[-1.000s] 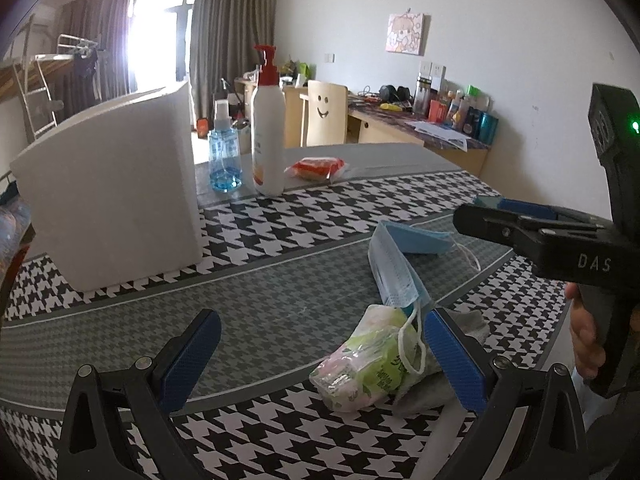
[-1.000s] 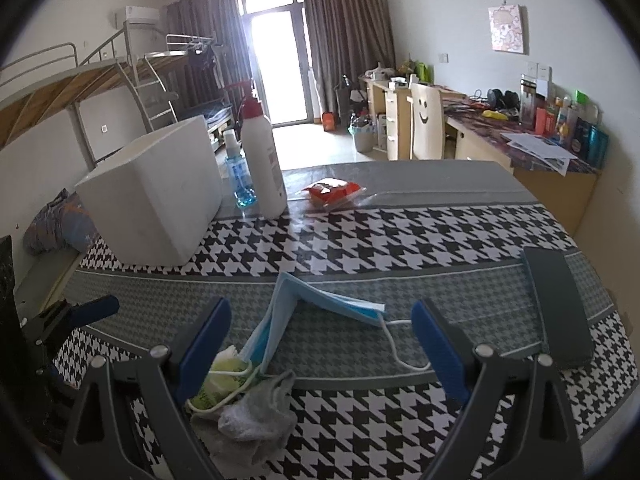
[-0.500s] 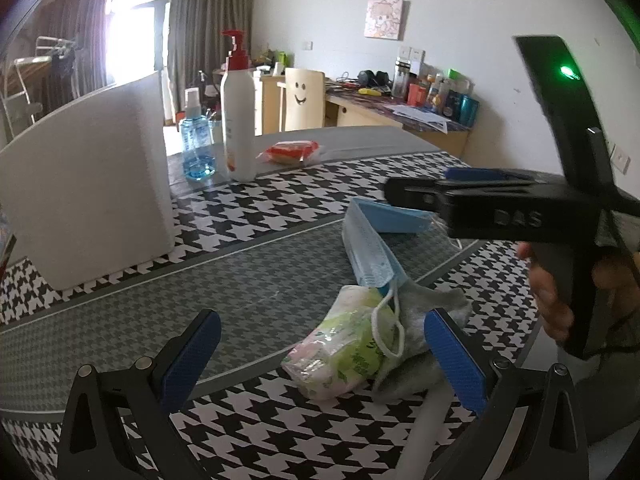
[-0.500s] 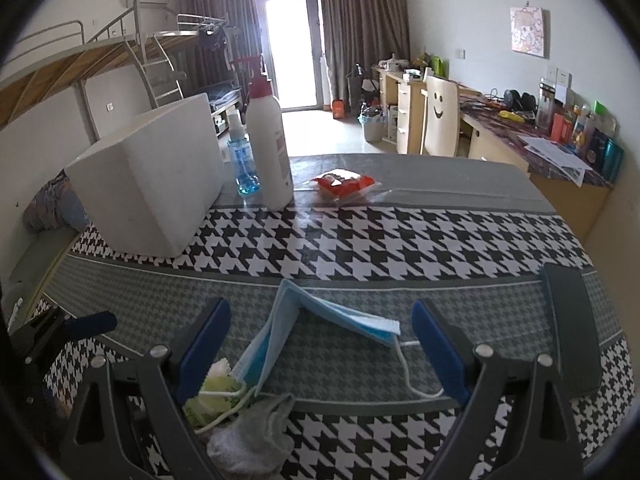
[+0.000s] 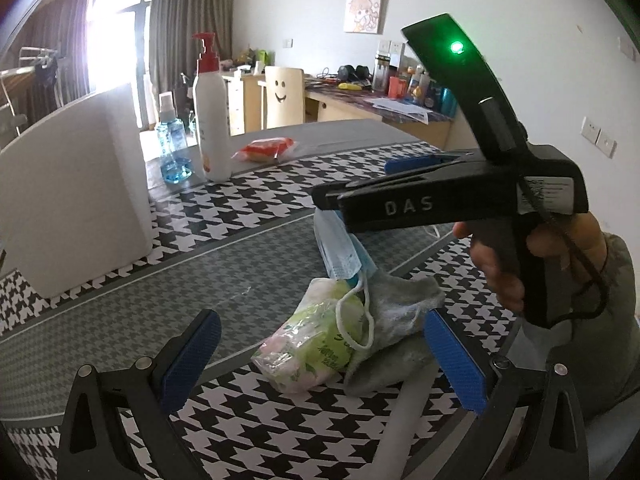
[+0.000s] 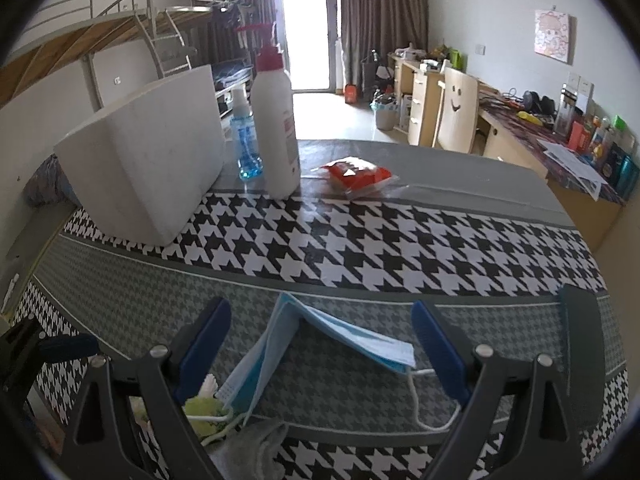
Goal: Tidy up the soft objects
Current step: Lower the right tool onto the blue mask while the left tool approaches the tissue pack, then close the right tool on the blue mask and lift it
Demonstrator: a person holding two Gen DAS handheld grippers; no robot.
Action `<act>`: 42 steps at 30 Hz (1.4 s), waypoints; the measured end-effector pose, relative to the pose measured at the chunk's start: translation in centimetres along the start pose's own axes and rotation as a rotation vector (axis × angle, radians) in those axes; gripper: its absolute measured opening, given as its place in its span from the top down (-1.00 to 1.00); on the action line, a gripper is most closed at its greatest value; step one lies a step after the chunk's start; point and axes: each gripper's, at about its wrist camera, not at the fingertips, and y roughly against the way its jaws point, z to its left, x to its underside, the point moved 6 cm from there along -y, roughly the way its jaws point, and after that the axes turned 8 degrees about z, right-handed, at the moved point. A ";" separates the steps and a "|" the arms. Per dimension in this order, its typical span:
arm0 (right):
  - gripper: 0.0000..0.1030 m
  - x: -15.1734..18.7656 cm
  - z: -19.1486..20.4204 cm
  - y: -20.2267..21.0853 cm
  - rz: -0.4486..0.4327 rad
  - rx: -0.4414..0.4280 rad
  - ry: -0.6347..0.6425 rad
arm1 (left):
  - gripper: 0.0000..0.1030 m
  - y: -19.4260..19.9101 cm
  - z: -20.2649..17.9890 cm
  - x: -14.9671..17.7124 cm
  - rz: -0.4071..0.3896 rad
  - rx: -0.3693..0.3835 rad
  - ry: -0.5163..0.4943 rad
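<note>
Blue mask (image 6: pixel 320 340) sits between my right gripper's (image 6: pixel 320 354) spread, empty fingers; its ear loop (image 5: pixel 354 320), snagging the tissue pack (image 5: pixel 312 344), could drag it.

Tablecloth (image 6: pixel 360 248): black-and-white houndstooth, large checks in bands, fine grey houndstooth band between them, plain grey strip at far edge.
Pleated face mask (image 6: pixel 352 336) between the right gripper's fingers: light blue, white ear loops.
Crumpled sock (image 5: pixel 400 304) by the left gripper's right finger: grey.
Plastic tissue packet (image 5: pixel 316 340) between the left gripper's fingers: pale green, pink and white floral print.
Finger pads (image 5: pixel 192 356): blue on both grippers; frames black.
Foam box (image 6: pixel 148 168) ahead-left of the fingers: plain white.
Pump bottle (image 6: pixel 276 120): white body, red pump.
Small spray bottle (image 6: pixel 246 140): clear blue.
Snack packet (image 6: pixel 356 174): red-orange, clear wrap.
</note>
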 end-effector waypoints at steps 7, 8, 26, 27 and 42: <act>-0.73 0.5 0.1 -1.9 0.070 0.011 0.029 | -0.98 -1.1 0.5 -0.1 0.030 -0.003 0.017; -0.58 0.6 0.1 -2.0 0.079 0.013 0.031 | -0.98 -1.2 0.6 0.0 0.034 -0.003 0.022; 0.22 2.0 -1.9 -2.0 0.124 -0.012 0.001 | -0.68 -3.3 2.1 -0.9 0.074 0.013 0.112; 0.22 2.0 -2.0 -2.0 0.124 -0.018 -0.001 | -0.68 -3.4 2.3 -1.0 0.079 0.012 0.130; 0.22 3.0 -2.0 -1.4 0.103 -0.046 0.013 | -0.36 -5.1 2.9 -2.7 0.114 -0.017 0.270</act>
